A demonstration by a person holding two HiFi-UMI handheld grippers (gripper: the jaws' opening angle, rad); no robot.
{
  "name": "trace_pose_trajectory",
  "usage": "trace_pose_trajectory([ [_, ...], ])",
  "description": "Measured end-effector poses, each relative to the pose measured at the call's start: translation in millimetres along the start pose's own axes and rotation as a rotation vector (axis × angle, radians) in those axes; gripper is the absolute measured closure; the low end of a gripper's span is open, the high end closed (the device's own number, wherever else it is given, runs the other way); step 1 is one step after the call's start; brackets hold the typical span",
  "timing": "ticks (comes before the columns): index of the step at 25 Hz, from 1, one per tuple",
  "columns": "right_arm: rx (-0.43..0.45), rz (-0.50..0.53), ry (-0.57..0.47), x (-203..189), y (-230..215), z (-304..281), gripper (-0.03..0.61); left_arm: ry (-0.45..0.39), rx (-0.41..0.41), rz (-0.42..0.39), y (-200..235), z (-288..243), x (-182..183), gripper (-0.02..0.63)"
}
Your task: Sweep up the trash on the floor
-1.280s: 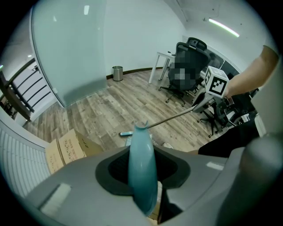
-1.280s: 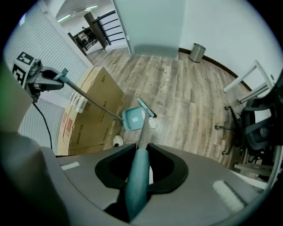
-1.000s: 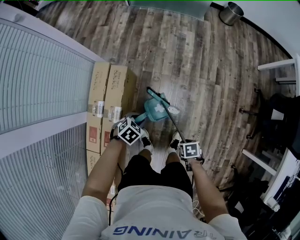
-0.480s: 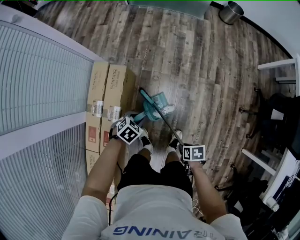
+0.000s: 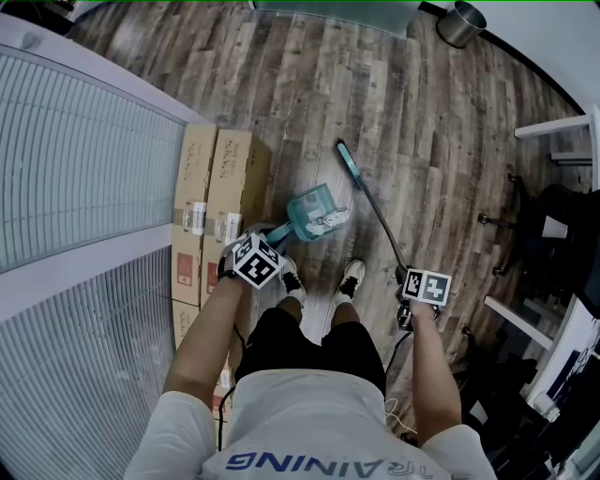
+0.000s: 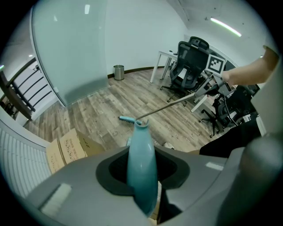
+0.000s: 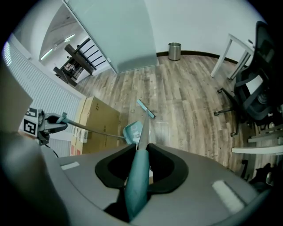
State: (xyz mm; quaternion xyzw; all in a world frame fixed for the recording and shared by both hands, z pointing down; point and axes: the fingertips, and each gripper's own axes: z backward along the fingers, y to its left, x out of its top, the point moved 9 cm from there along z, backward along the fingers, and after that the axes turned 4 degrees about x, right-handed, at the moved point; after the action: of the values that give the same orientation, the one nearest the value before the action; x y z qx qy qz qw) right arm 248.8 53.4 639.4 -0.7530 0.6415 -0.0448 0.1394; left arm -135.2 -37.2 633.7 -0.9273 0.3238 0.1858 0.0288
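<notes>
A teal dustpan (image 5: 310, 212) stands on the wood floor just ahead of the person's shoes, with white scraps (image 5: 330, 222) at its mouth. My left gripper (image 5: 255, 261) is shut on the dustpan's teal handle (image 6: 141, 163). My right gripper (image 5: 425, 288) is shut on the broom's teal grip (image 7: 138, 181). The thin broom stick (image 5: 380, 217) slants up to the teal broom head (image 5: 349, 159), which rests on the floor apart from the dustpan, up and right of it. The right gripper view shows the broom head (image 7: 146, 109) beyond the dustpan (image 7: 134, 131).
Cardboard boxes (image 5: 225, 202) lie along the ribbed wall at the left, close to the dustpan. A metal bin (image 5: 462, 26) stands at the far wall. Office chairs (image 6: 188, 66) and white desks (image 5: 553, 131) crowd the right side.
My right gripper has moved to the right, and the broom head has swung from the dustpan out across the floor, up and to the right. The left gripper and dustpan stayed put.
</notes>
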Motion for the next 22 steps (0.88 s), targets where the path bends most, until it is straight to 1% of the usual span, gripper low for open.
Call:
trace_pose_trajectory([
  [5, -0.143, -0.022, 0.007, 15, -42, 2, 0.472, 0.003, 0.002, 0.001, -1, 0, -1, 0.514],
  [10, -0.241, -0.075, 0.059, 2, -71, -7, 0.472, 0.004, 0.002, 0.003, 0, 0, 0, 0.515],
  [13, -0.251, -0.048, 0.081, -12, -65, -15, 0.472, 0.002, 0.004, 0.005, -1, 1, -1, 0.515],
  [18, -0.261, 0.015, 0.108, -30, -36, -30, 0.472, 0.007, 0.004, 0.005, -1, 0, -1, 0.517],
  [22, -0.263, 0.044, 0.119, -40, -17, -33, 0.472, 0.008, 0.0, 0.003, -2, -1, -1, 0.517],
])
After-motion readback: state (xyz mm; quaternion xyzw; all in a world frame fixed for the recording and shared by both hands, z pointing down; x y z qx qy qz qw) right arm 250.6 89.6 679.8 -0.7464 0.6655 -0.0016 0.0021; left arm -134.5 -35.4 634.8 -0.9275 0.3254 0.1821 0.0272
